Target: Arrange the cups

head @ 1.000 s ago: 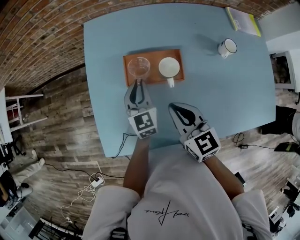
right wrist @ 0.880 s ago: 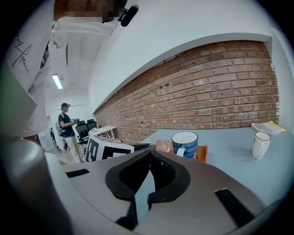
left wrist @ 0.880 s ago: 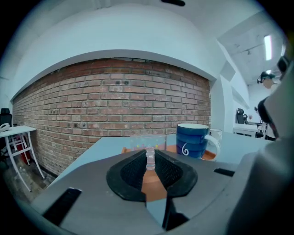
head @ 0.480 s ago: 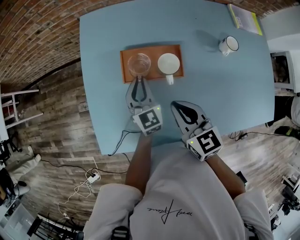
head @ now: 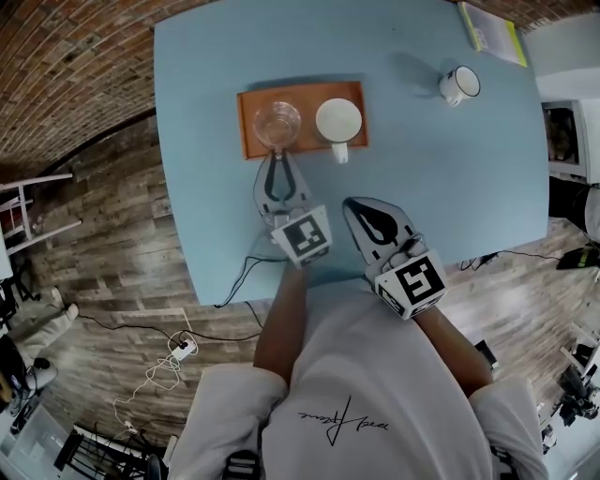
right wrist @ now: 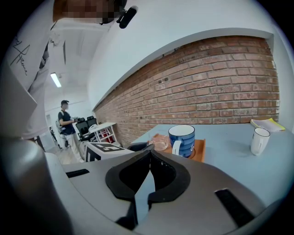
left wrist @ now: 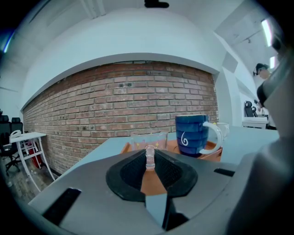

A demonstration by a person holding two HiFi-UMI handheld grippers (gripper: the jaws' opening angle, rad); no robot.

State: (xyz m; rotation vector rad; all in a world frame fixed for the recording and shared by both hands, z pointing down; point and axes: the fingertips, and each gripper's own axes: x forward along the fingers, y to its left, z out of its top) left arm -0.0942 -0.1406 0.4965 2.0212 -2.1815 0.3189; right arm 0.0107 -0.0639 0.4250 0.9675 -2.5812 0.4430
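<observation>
Glass cup (head: 277, 125) upright, handle toward left claw (head: 274, 165)

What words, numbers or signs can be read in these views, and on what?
No word can be read.
T-shirt: cursive script print, too blurred to read.
Blue mug: white swirl sign, no letters.
Book: cover print too small to read.
Cubes on left gripper and right gripper: square markers, no letters.

Left gripper (head: 275, 164): on a bare forearm, reached to the near edge of the tray (head: 247, 141), tilted slightly down. Jaws clamped on the handle of the glass (head: 277, 125).
Right gripper (head: 361, 208): short of the tray's near right corner. Jaws together, holding nothing.
</observation>
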